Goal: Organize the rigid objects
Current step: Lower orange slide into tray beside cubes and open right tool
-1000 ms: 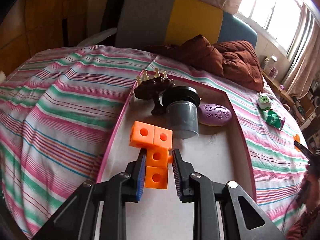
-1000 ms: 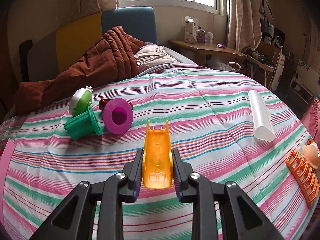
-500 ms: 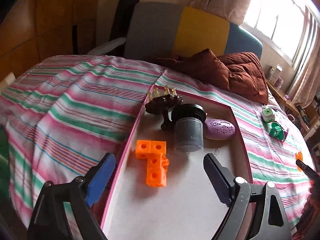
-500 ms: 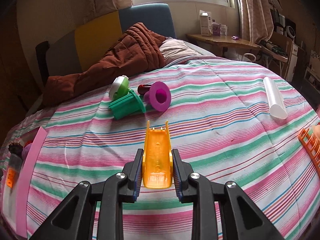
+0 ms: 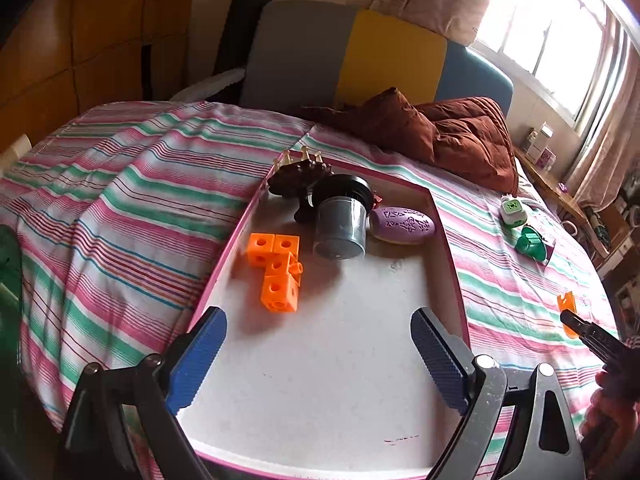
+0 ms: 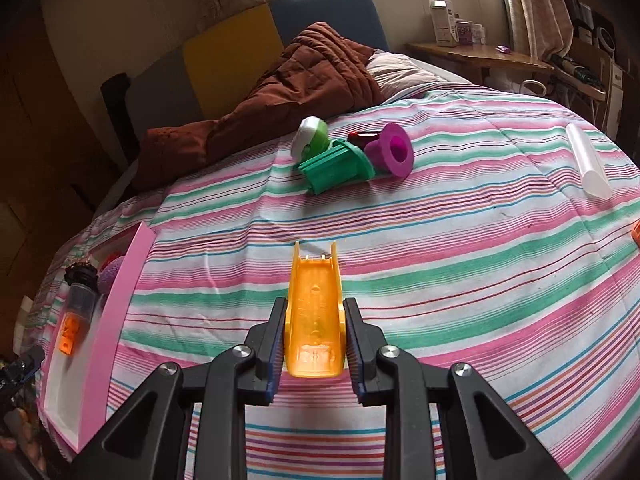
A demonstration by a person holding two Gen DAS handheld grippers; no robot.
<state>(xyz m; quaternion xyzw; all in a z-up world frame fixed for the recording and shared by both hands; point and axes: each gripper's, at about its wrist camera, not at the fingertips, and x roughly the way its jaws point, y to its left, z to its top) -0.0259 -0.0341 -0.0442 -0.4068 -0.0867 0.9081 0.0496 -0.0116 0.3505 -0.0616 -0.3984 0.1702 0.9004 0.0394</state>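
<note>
The left hand-held gripper [image 5: 318, 354] hangs over the near end of the tray [image 5: 448, 236], its blue pads spread wide apart with nothing between them. The tray is white inside with a pink rim and lies on the striped bed [image 5: 120, 200]. In its far half sit the orange blocks [image 5: 276, 270] (four cubes joined in a bent chain) near the left rim, a grey jar [image 5: 340, 228] lying on its side just right of them, a purple oval [image 5: 402, 225] touching the jar's right side, and a dark brown toy [image 5: 298, 182] at the far left corner, behind the jar.

The right hand-held gripper [image 6: 316, 338] is clamped on an orange slide [image 6: 315, 304], which points away along the fingers and is held above the bed [image 6: 480, 240]. Farther off on the bed lies a cluster: a green piece [image 6: 334, 166], a purple funnel [image 6: 392, 152] touching its right side, a green-and-white disc [image 6: 310, 138] behind it, and a dark red thing between them that is too hidden to name. A clear tube [image 6: 588, 160] lies well apart at the far right. The tray [image 6: 116, 300] shows at the left edge of this view, with the jar [image 6: 80, 300] and blocks [image 6: 68, 334] inside.

A brown quilt [image 5: 440, 136] is heaped at the far end of the bed.
</note>
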